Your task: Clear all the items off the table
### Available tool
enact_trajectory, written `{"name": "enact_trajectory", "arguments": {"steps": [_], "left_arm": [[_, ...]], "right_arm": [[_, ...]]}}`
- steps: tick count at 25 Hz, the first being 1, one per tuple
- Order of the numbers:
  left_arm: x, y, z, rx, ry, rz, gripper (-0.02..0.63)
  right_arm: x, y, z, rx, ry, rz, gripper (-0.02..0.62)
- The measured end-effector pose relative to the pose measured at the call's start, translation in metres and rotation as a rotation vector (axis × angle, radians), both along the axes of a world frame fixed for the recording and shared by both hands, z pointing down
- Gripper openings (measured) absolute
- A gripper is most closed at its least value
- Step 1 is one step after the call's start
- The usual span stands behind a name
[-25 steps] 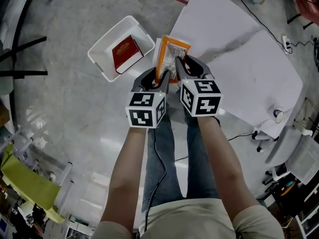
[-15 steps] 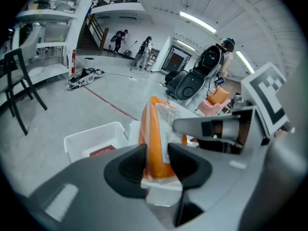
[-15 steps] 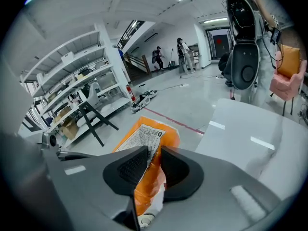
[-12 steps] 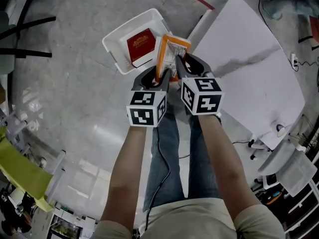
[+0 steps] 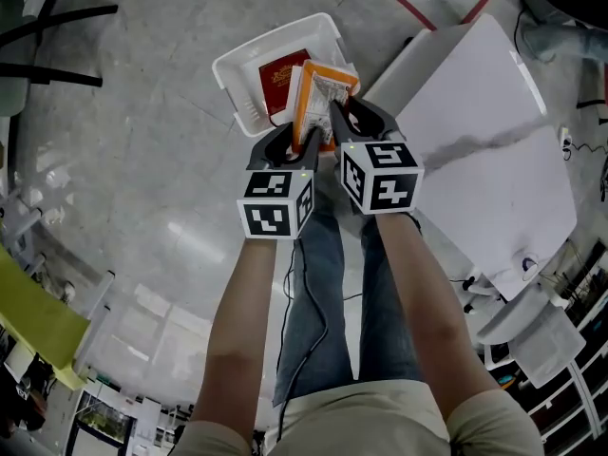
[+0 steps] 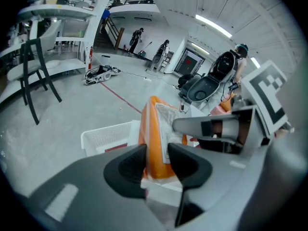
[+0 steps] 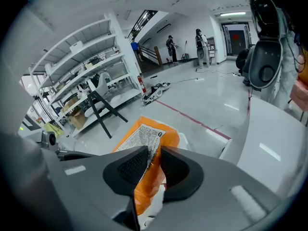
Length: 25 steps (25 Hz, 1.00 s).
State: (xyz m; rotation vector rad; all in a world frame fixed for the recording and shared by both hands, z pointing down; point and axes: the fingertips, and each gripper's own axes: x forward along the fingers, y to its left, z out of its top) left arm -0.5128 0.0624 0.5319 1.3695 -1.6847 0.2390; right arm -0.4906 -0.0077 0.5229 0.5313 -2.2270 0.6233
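An orange packet (image 5: 318, 98) with a white printed label hangs between both grippers, over the near edge of a white basket (image 5: 249, 68) on the floor. My left gripper (image 5: 300, 147) is shut on the packet's lower left edge (image 6: 156, 143). My right gripper (image 5: 334, 126) is shut on its right side (image 7: 150, 170). A dark red book (image 5: 280, 76) lies inside the basket (image 6: 103, 136). The white table (image 5: 475, 150) stands to the right, its top bare.
Grey polished floor lies all round. Black chair legs (image 5: 57, 46) show at the far left. Red floor tape (image 5: 418, 8) runs behind the table. A yellow-green object (image 5: 38, 321) sits at the lower left. Shelving (image 7: 82, 81) and people stand far off.
Both grippers have carried the orange packet away from the table toward the basket; the packet now overlaps the basket's near edge and the red book.
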Motion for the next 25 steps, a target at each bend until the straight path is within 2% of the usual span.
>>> {"name": "enact_trajectory", "arguments": {"steps": [14,25], "left_arm": [[-0.058,0.024,0.039,-0.059,-0.010,-0.056,0.150],[-0.081,0.045,0.067,-0.105,-0.002,-0.096,0.156]], "right_arm": [[-0.062,0.023,0.042,-0.029,0.036,-0.082,0.081],[-0.088,0.043,0.069,-0.045,0.067,-0.130,0.081]]}}
